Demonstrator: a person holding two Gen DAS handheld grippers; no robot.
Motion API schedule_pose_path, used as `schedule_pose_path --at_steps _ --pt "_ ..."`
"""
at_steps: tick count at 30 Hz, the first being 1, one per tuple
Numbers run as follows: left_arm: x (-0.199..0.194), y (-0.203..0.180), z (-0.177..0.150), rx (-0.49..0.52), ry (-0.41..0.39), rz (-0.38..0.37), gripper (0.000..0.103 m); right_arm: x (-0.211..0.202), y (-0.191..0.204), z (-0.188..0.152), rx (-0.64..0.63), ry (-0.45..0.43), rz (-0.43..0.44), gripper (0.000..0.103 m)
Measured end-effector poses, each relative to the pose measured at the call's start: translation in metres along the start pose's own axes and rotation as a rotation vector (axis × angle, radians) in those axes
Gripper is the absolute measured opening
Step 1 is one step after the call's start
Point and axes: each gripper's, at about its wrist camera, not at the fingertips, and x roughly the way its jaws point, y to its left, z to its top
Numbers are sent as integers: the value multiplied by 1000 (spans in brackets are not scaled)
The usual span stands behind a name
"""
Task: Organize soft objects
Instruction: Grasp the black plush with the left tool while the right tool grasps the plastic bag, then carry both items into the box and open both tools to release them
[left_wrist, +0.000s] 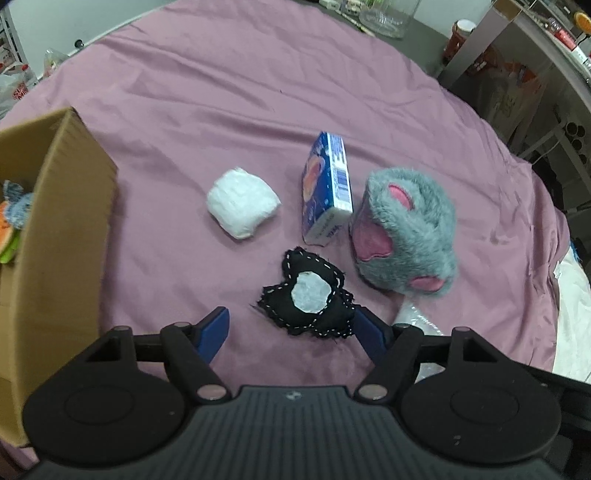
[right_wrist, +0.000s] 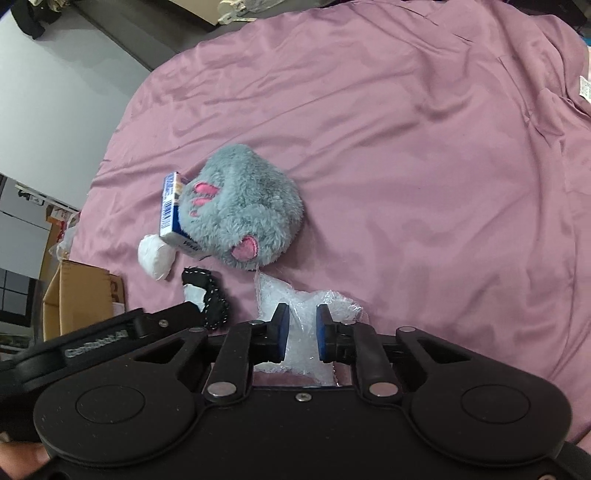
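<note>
My left gripper (left_wrist: 293, 328) is open, low over the purple sheet, with a black stitched fabric piece (left_wrist: 306, 299) carrying a white patch lying between its blue fingertips. Beyond it lie a white soft bundle (left_wrist: 242, 201), a blue carton (left_wrist: 327, 188) and a grey plush paw with pink pads (left_wrist: 402, 229). My right gripper (right_wrist: 303, 332) has its pads close together on a clear crinkled plastic bag (right_wrist: 306, 306) that rests on the sheet. The right wrist view also shows the plush paw (right_wrist: 243, 206), carton (right_wrist: 170, 206), white bundle (right_wrist: 155, 258) and black fabric (right_wrist: 207, 291).
An open cardboard box (left_wrist: 62, 221) stands at the left and holds colourful soft items (left_wrist: 14, 218). The purple sheet (right_wrist: 424, 166) spreads wide to the right. A glass jar (left_wrist: 388, 18) and shelves with clutter (left_wrist: 517, 92) stand beyond the far edge.
</note>
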Motion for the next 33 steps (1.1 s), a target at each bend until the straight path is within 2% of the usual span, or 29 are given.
schedule_pose_path --at_steps 4,7,12,15,17,18,19,20,21,23,25,33 --pt "15 1 1 -19 18 -2 71 4 0 1 6 41 -12 27" --pt "23 3 3 -29 25 2 70 8 3 -1 3 64 -28 47" --pt "30 5 8 -36 14 4 68 16 4 -3 -4 90 -93 57" --pt "33 5 11 -31 2 3 62 22 4 -5 -11 97 -116 60" --pt "34 3 11 -19 -6 -8 47 27 6 -6 -24 95 -129 62" --pt "33 2 11 -17 -6 -21 42 29 7 -6 -32 94 -135 62" --pt "33 2 12 -21 -3 -38 34 30 9 -6 -41 90 -143 59" --pt "31 2 11 -23 -3 -45 31 30 11 -7 -52 85 -149 54" --pt "30 0 12 -22 -3 -48 30 29 13 -6 -63 79 -152 49" --pt "25 2 11 -31 2 -62 28 25 17 -7 -79 69 -144 33" --pt "19 8 8 -37 0 -72 28 21 22 -7 -87 65 -133 27" --pt "-20 24 6 -47 -57 -98 28 -3 41 -18 -109 19 -92 21"
